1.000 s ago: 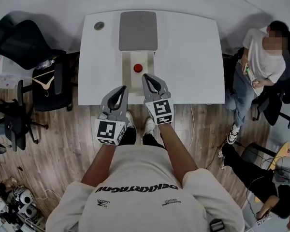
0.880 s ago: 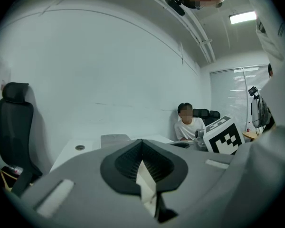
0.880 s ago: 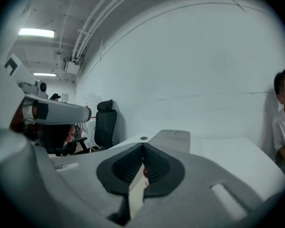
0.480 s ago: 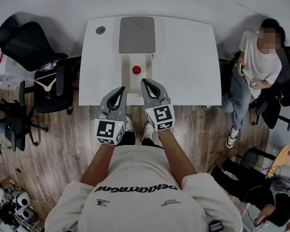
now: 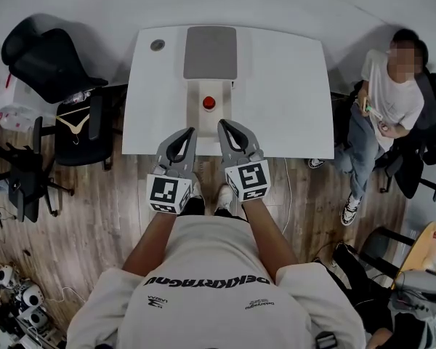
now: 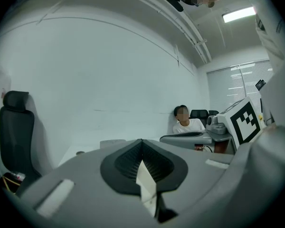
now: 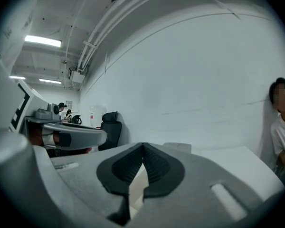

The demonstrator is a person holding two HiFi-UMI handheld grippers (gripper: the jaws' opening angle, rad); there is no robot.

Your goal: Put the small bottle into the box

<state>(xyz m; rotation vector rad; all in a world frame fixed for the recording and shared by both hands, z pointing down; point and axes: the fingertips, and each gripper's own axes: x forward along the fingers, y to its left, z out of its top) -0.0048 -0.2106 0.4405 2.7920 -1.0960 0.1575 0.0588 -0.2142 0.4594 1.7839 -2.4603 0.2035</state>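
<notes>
Head view: the bottle (image 5: 208, 102) sits in the open box (image 5: 198, 91) on the worktop (image 5: 291, 86), just ahead of the left gripper (image 5: 190, 131) and right gripper (image 5: 222, 124), touching neither.

Left gripper view: jaws closed together, empty.

Right gripper view: jaws closed together, empty.

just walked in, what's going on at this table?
A person stands at the white table with a gripper in each hand. The left gripper and right gripper are both shut and empty, side by side over the table's near edge. Just ahead, a small red-capped bottle stands at what looks like a white box with a gray lid behind it. Neither gripper touches it.
</notes>
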